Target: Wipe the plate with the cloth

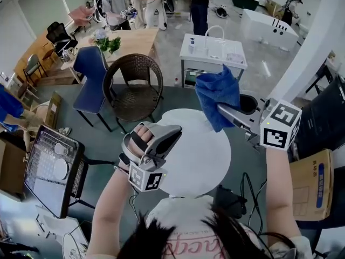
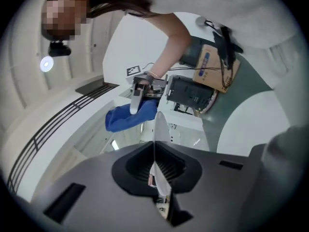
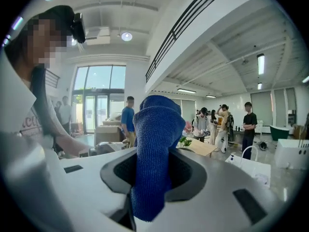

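Observation:
In the left gripper view a thin white plate (image 2: 160, 129) stands edge-on between the jaws of my left gripper (image 2: 157, 174), which is shut on its rim. From the head view that gripper (image 1: 168, 137) hangs over the round white table (image 1: 207, 163), and the plate is hard to tell from the tabletop. My right gripper (image 1: 225, 110) is raised to the right, shut on a blue cloth (image 1: 216, 93). The cloth (image 3: 154, 144) bunches up out of those jaws (image 3: 150, 187). Cloth and plate are apart, with the cloth (image 2: 126, 118) beyond the plate's edge.
A wicker chair (image 1: 132, 85) and a blue chair (image 1: 90, 73) stand beyond the table, with a wooden table (image 1: 126, 39) behind them. A white sink cart (image 1: 212, 50) is further back. A cardboard box (image 1: 308, 185) lies right, a wire rack (image 1: 49, 169) left. People stand far off.

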